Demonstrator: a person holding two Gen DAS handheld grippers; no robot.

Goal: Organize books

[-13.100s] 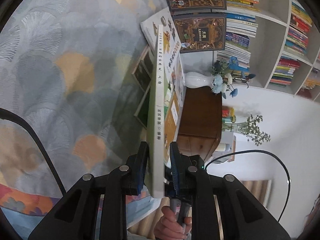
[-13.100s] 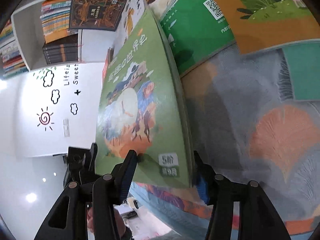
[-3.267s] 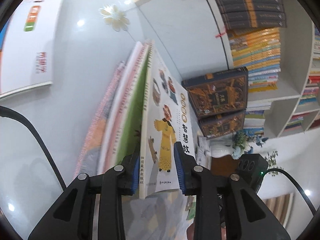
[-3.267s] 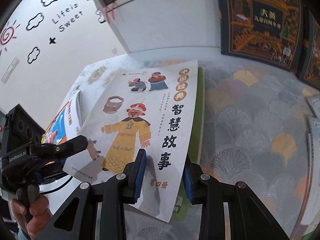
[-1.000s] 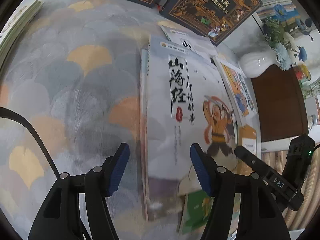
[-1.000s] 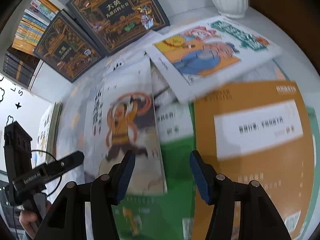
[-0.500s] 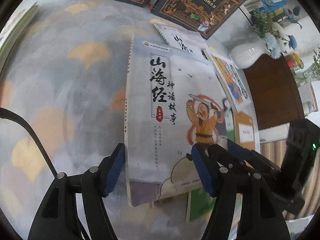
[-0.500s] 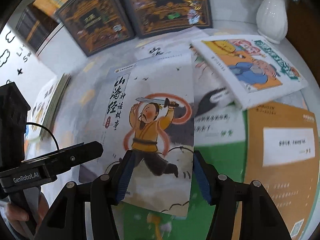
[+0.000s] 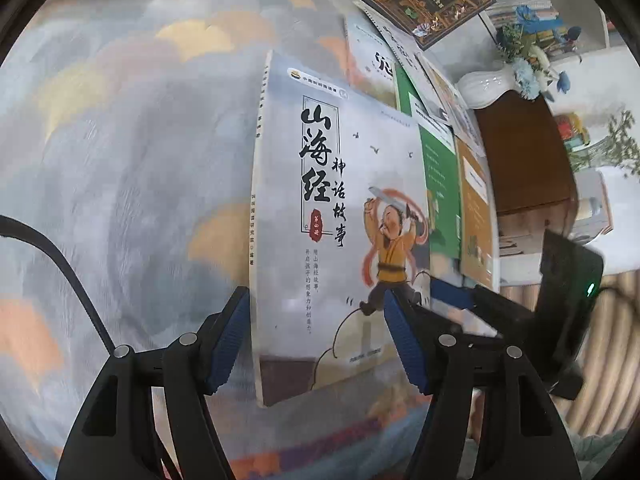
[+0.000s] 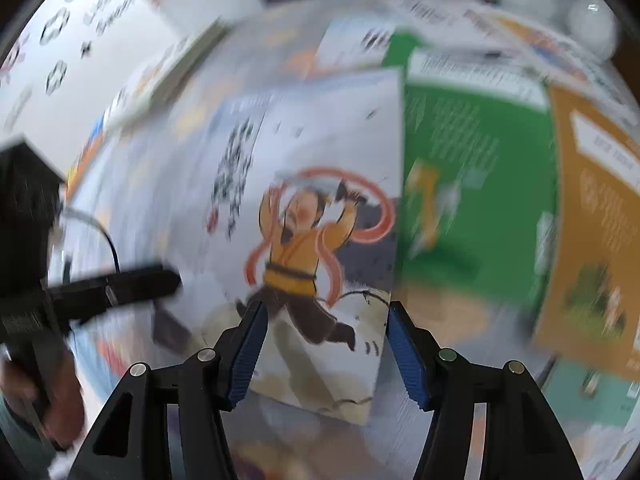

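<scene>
Sliding closer than a second ago, both grippers are now framing the pale grey paperback with the orange-robed swordsman [image 9: 344,208], lying flat on the fan-patterned rug [image 9: 132,168]. Left gripper [image 9: 316,340] jaws are hanging released; right gripper [image 10: 326,354] jaws, pointing steeply down, have just been opening, gripping nothing.

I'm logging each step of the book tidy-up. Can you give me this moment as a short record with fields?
surface: patterned rug
target book: pale picture book, lying flat, sword figure on cover
neighbours: green book and orange book beside it
left claw: open, astride the target's near edge
right claw: open, jaws just widened, over the same book
view quality: right wrist blurred
</scene>
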